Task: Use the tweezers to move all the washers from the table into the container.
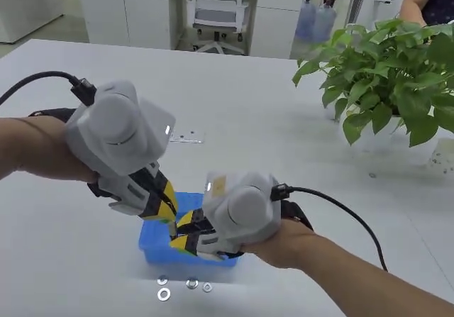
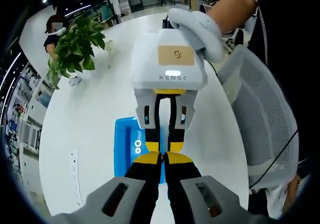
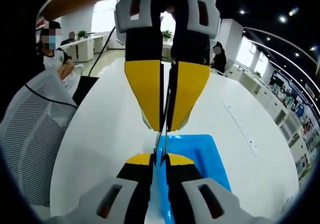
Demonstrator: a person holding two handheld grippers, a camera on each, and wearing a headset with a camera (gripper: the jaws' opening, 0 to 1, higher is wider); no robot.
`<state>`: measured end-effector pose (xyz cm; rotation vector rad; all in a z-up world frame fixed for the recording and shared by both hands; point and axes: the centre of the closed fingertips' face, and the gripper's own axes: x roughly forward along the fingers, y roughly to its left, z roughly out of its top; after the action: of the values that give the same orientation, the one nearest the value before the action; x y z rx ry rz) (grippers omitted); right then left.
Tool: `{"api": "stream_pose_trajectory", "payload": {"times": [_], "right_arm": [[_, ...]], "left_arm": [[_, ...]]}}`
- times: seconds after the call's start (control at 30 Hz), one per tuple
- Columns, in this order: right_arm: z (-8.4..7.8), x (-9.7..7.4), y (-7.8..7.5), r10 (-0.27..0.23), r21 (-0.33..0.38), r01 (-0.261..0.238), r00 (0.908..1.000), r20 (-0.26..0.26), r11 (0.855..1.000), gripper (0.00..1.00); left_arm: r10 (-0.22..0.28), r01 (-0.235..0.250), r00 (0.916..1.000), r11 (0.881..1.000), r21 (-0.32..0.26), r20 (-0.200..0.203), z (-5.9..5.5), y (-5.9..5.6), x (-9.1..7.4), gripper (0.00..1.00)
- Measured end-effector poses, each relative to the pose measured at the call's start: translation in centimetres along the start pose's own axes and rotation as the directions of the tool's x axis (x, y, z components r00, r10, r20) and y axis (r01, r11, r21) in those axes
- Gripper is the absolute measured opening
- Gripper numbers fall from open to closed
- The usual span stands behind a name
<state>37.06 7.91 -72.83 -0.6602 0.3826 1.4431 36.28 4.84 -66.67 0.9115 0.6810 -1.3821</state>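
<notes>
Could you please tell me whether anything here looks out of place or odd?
Nothing looks spilled or damaged. One oddity: left gripper and right gripper both pinch the tweezers over the blue container; washers lie outside it on the table.

Office: white cabinets, swivel chair.

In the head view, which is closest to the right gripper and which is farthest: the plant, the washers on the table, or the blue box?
From the right gripper:
1. Blue container, right underneath it.
2. Washers, on the table just beside the container, on the person's side.
3. Plant, far off to the right.
</notes>
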Motion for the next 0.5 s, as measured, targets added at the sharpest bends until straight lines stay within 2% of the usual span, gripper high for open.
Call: {"api": "stream_pose_trajectory", "payload": {"times": [0.5], "right_arm": [[-0.9, 1.3, 2.5, 0.035, 0.019, -0.034, 0.9994, -0.007, 0.999, 0.11]], "left_arm": [[-0.019, 0.019, 0.9998, 1.000, -0.024, -0.006, -1.0, -2.2, 1.3, 0.06]]}}
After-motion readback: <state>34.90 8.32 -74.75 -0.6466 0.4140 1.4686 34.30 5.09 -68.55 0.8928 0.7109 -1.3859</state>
